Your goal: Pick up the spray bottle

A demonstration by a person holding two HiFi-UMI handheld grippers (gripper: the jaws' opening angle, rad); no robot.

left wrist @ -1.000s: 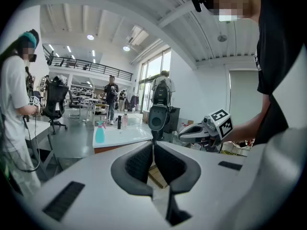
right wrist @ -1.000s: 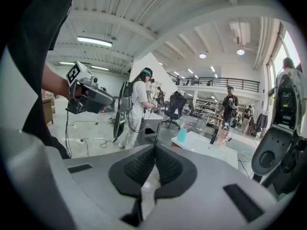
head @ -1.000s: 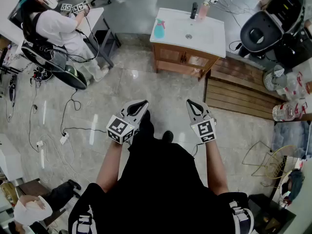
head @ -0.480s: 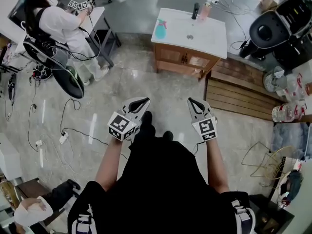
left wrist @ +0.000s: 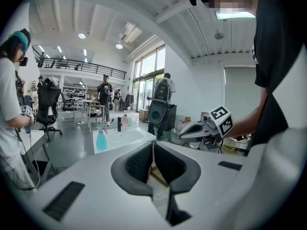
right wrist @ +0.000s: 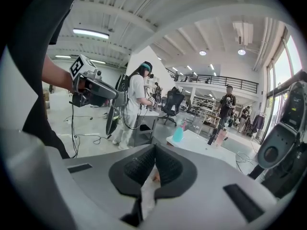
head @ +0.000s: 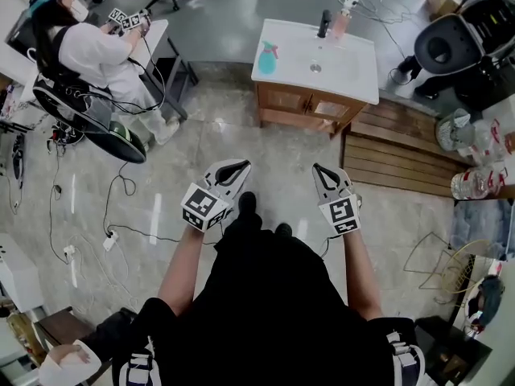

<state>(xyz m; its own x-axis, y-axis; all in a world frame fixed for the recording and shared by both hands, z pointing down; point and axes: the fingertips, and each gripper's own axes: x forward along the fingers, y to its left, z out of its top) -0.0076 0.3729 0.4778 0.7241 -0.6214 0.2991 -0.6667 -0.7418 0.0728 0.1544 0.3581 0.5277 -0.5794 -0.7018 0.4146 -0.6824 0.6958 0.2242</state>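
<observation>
Blue spray bottle [head: 265, 57] stands on the white counter [head: 358, 83] by the sink [head: 322, 55], well apart from both claws. The left claw [head: 240, 166] & right claw [head: 317, 168] are clenched on nothing, held out front, prob. b/c it's too far to grab yet.

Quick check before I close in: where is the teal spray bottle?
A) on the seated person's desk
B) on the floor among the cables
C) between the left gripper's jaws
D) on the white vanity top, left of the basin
D: in the head view the teal spray bottle stands on the white vanity top, left of the basin, while the left gripper and right gripper are shut, empty and well short of it.
</observation>
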